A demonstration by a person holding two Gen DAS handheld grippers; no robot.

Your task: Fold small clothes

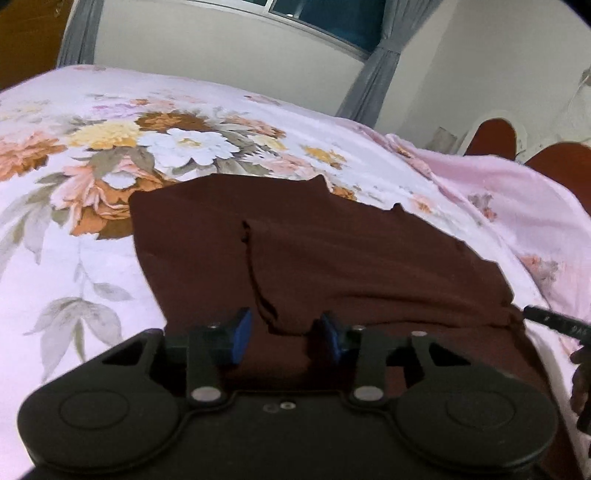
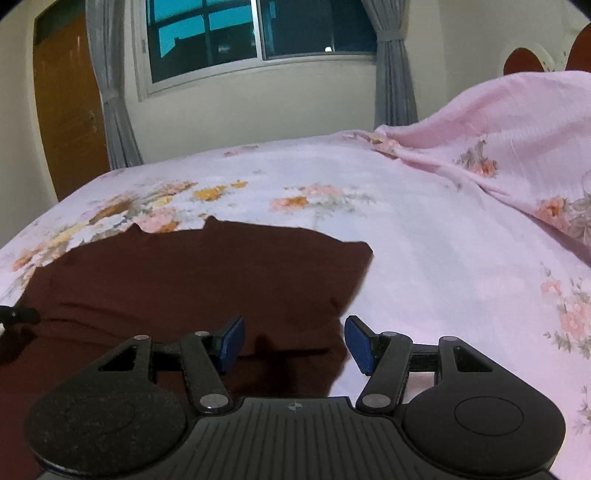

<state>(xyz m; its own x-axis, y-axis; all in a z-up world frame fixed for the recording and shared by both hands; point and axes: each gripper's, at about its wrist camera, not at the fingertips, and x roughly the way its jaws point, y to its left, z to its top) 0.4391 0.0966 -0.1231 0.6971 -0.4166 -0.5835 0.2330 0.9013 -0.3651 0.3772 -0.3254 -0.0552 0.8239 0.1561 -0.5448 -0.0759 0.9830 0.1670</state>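
Left gripper (image 1: 286, 338), jaws narrowing around a raised fold of the maroon garment (image 1: 332, 258), is gathering it; right gripper (image 2: 295, 341) is hovering wide, empty; next: grip, fold across.

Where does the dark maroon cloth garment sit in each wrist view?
Left wrist view: the dark maroon cloth garment fills the lower centre, a fold lying between the left gripper's blue pads.
Right wrist view: the garment spreads lower left, under the right gripper.
Shared landmark: the pink floral bedsheet and the grey-curtained window.
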